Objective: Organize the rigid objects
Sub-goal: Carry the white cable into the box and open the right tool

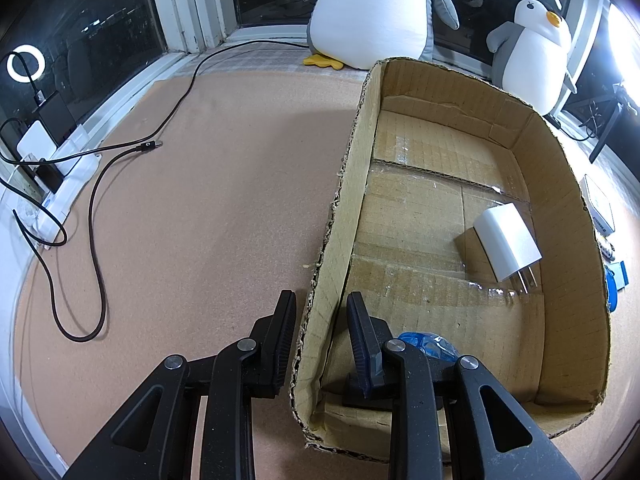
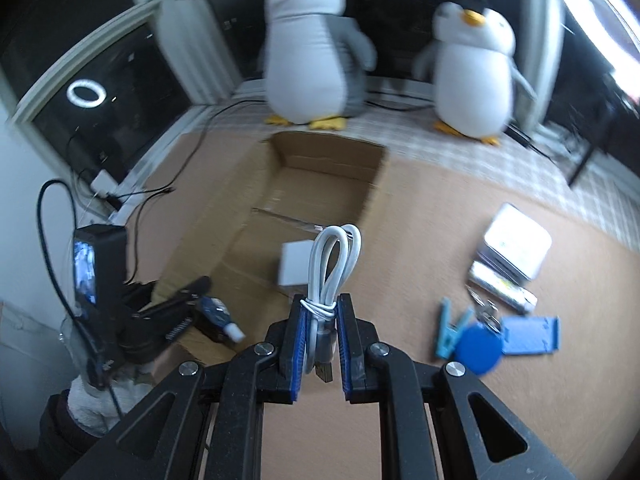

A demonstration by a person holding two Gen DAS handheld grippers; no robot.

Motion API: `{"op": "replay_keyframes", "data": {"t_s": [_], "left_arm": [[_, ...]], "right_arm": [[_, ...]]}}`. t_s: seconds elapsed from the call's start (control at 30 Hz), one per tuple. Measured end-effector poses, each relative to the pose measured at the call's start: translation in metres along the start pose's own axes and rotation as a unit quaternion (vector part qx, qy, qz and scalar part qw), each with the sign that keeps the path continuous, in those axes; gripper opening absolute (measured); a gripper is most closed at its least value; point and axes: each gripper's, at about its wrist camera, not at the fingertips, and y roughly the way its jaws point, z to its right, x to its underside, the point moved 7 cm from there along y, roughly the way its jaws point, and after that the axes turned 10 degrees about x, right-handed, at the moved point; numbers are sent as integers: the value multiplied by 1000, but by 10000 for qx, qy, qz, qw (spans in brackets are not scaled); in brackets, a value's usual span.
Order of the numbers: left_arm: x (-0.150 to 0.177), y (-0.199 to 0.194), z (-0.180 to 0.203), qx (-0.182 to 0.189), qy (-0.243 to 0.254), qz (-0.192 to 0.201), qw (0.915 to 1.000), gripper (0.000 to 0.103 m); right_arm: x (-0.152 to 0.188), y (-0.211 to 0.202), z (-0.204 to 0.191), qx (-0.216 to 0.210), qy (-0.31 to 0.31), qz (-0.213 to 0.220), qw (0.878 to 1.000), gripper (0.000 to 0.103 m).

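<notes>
The right gripper (image 2: 322, 312) is clenched on a bundled white cable (image 2: 334, 264), its loops standing up above the fingers and the USB plug hanging below them, the whole held above the tabletop (image 2: 420, 240) just short of the open cardboard box (image 2: 332, 156). The left gripper (image 1: 320, 332) straddles the box's near left wall (image 1: 340, 220), one finger outside and one inside; the wall sits between the jaws with a visible gap, so I judge them released rather than pinching it. Inside the box lie a white charger plug (image 1: 508, 242) and a blue-wrapped item (image 1: 430, 346) by the inner finger. A white case (image 2: 516, 240), a blue clip (image 2: 452, 330), a blue disc with keys (image 2: 478, 350) and a blue stand (image 2: 528, 334) wait on the tabletop to the right, outside the box. Risks: the right-wrist view is motion-blurred, suggesting a fast carry; the cable is gripped only at its tie, so the bundle could slip or swing. A release short of the rim would drop it outside. With the box apparently not clamped, a knock from the right gripper could shift it.
</notes>
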Motion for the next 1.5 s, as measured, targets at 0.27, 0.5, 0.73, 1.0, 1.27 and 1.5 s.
{"op": "replay_keyframes", "data": {"t_s": [0.27, 0.5, 0.73, 1.0, 1.27, 1.5], "left_arm": [[0, 0, -1, 7, -4, 2, 10000, 28], [0, 0, -2, 14, -10, 3, 10000, 28], [0, 0, -2, 13, -11, 7, 10000, 28], [0, 0, -2, 13, -13, 7, 10000, 28], [0, 0, -2, 9, -6, 4, 10000, 28], [-1, 0, -3, 4, -9, 10, 10000, 28]], "right_arm": [[-7, 15, -39, -120, -445, -39, 9989, 13], [-8, 31, -55, -230, -528, -163, 9982, 13], [-4, 41, -61, -290, -586, -283, 9975, 13], [0, 47, -64, -337, -586, -381, 9970, 13], [4, 49, -69, -361, -672, -431, 9962, 16], [3, 44, -66, -354, -640, -358, 9967, 40]]}}
